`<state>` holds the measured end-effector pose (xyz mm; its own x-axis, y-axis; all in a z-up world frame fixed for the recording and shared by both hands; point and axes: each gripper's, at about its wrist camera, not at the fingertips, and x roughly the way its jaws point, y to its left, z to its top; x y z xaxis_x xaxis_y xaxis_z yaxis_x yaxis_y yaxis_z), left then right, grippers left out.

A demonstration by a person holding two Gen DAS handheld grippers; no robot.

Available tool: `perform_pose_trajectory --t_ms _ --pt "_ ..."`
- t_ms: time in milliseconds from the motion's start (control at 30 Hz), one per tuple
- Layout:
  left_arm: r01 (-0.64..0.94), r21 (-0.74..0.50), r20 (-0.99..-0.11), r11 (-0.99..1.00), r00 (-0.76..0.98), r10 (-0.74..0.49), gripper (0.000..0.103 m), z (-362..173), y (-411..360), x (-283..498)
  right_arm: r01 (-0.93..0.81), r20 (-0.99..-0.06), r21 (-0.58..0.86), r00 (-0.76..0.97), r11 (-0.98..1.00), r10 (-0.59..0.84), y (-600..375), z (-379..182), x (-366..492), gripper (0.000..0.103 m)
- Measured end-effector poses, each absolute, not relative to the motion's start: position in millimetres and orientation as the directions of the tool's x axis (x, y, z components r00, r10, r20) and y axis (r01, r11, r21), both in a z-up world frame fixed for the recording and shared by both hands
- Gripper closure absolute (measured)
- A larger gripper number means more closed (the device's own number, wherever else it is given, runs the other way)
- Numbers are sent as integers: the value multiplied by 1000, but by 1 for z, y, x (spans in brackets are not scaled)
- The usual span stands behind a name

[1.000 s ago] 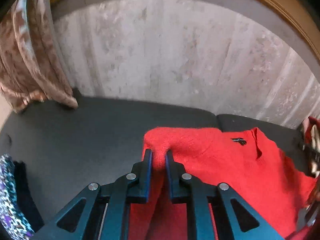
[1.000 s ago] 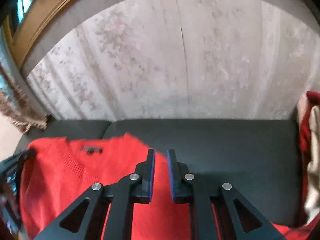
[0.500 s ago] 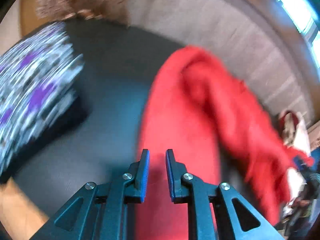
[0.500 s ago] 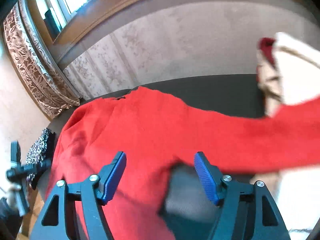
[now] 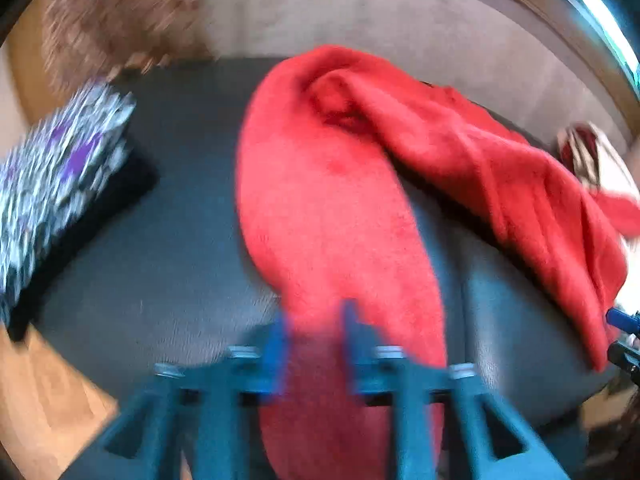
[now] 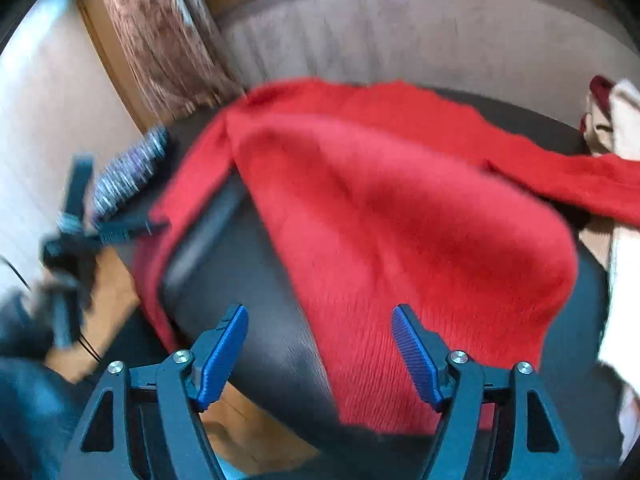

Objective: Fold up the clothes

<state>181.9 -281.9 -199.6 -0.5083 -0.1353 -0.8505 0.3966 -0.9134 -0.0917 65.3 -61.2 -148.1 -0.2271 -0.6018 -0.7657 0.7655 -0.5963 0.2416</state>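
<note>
Dark sofa seat carries red sweater rumpled, no clean fold; left gripper jaws nearly closed, grip unclear through blur; right gripper jaws wide, empty.

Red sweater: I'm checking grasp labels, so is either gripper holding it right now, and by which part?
The right gripper is open and holds nothing. The left gripper has the red sweater between its fingers, but motion blur hides whether it grips.
</note>
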Motion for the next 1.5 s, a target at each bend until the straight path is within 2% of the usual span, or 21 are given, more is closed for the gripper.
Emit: perform_pose_trajectory --t_ms 167,200,267,333,367,400,433,500,567,633,700,833,867,967,1000,1100,1333,1367,1433,1467,1500 --pt "495 -55 -798 -867 -544 -260 96 -156 -345 138 797 -813 92 -286 -596 -508 -69 -166 80 34" --pt "522 -47 -774 -852 -558 -300 96 -140 -362 129 806 -819 49 -305 -589 -486 -71 -167 83 39" --pt "592 -33 -728 -805 -566 -387 96 -103 -396 111 794 -826 65 -297 -604 -479 -72 -165 80 48" --pt "655 -49 -693 -754 -566 -447 95 -71 -426 103 781 -832 83 -288 -619 -474 -72 -162 77 76" --pt "665 -96 -691 -740 -580 -431 93 -60 -438 103 774 -835 92 -283 -627 -471 -72 -161 75 78" --pt "663 -177 -686 -728 -613 -392 85 -52 -449 104 758 -828 153 -252 -635 -501 -70 -160 71 84" --pt "644 -263 -679 -719 -652 -336 83 -51 -452 111 738 -817 216 -222 -639 -532 -68 -159 67 88" --pt "592 -428 -648 -683 -728 -224 79 -51 -458 124 690 -787 339 -164 -639 -594 -64 -158 60 88" --pt "544 -480 -635 -688 -756 -155 78 -65 -443 141 635 -750 457 -100 -622 -653 -63 -163 52 88" --pt "496 -502 -652 -709 -756 -67 78 -85 -422 154 526 -623 666 2 -529 -782 -53 -166 43 88" --pt "433 -537 -674 -724 -736 60 78 -109 -393 165 403 -440 833 64 -380 -896 -45 -163 34 88" --pt "325 -610 -695 -722 -656 292 78 -162 -333 185 257 -108 960 -10 -107 -994 -23 -147 17 89" --pt "295 -650 -674 -700 -650 352 77 -168 -320 187 236 -74 969 -30 -78 -997 -22 -148 15 89" --pt "219 -781 -570 -585 -631 525 73 -184 -284 183 139 -62 988 -88 -74 -994 -16 -166 14 89" --pt "210 -801 -549 -561 -632 547 67 -186 -277 179 98 -67 992 -110 -78 -992 -13 -176 16 89" --pt "211 -814 -538 -541 -622 568 64 -192 -253 157 7 -21 1000 -150 -22 -988 -5 -193 21 89" --pt "211 -930 -362 -300 -663 655 54 -209 -243 100 151 119 983 -95 104 -988 -23 -129 21 89" --pt "217 -926 -372 -309 -660 653 50 -209 -241 98 166 138 979 -97 121 -986 -22 -122 21 89" --pt "230 -916 -395 -328 -652 647 50 -208 -238 95 269 36 963 -120 2 -992 -21 -104 18 88" --pt "236 -911 -407 -338 -648 644 50 -208 -237 94 307 -56 947 -138 -97 -989 -19 -105 19 87" --pt "243 -906 -418 -347 -644 640 50 -207 -236 93 341 -148 919 -159 -195 -976 -16 -106 21 78"
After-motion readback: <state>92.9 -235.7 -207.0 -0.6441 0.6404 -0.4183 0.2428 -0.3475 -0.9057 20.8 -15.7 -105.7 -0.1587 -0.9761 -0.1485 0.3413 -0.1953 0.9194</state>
